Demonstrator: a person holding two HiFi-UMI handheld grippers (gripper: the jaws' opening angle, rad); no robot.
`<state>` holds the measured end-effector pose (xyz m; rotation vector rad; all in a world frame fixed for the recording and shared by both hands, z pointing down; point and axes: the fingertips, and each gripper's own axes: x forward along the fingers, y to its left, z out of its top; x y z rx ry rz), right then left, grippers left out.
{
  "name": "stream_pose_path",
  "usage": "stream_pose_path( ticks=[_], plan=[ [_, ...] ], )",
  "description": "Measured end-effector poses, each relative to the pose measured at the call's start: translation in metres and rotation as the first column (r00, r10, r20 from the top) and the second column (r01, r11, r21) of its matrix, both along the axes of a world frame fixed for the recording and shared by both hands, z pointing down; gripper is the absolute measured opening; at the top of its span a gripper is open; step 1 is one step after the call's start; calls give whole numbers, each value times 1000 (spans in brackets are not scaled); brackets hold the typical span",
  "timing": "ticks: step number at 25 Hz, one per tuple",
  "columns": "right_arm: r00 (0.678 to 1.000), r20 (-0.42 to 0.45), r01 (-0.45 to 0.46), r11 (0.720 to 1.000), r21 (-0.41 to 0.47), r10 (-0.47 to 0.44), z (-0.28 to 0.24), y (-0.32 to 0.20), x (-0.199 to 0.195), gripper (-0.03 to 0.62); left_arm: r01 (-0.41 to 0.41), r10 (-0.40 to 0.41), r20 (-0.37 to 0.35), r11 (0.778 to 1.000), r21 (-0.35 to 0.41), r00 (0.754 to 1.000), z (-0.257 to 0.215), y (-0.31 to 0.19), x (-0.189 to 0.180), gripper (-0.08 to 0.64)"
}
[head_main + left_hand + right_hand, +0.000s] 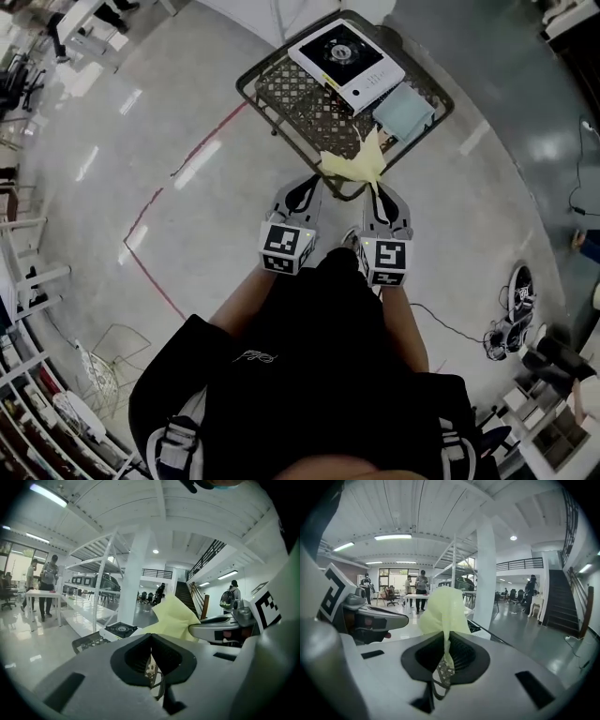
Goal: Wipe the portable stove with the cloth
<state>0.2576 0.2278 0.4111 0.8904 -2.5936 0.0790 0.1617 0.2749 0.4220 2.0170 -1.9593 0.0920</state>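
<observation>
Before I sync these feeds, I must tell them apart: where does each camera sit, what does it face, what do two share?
Head view: on the person's head, looking steeply down at the mesh table and portable stove; torso and forearms show.
Left gripper view: on the left gripper, looking along its shut jaws toward the portable stove.
Right gripper view: on the right gripper, looking along jaws shut on the yellow cloth.
Shared: all views show the yellow cloth; each gripper view shows the other gripper.
</observation>
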Motion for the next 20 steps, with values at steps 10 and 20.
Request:
stream_pose_path(
  ticks=[10,20],
  plan=[
    [983,-35,177,984,-35,-178,17,-82,34,23,193,-195,-6,978,-84,981,13,-44,22,18],
    [956,-91,275,959,-67,-280,47,-121,-1,24,307,-314,-25,940,-146,949,43,-56,-17,18]
  ],
)
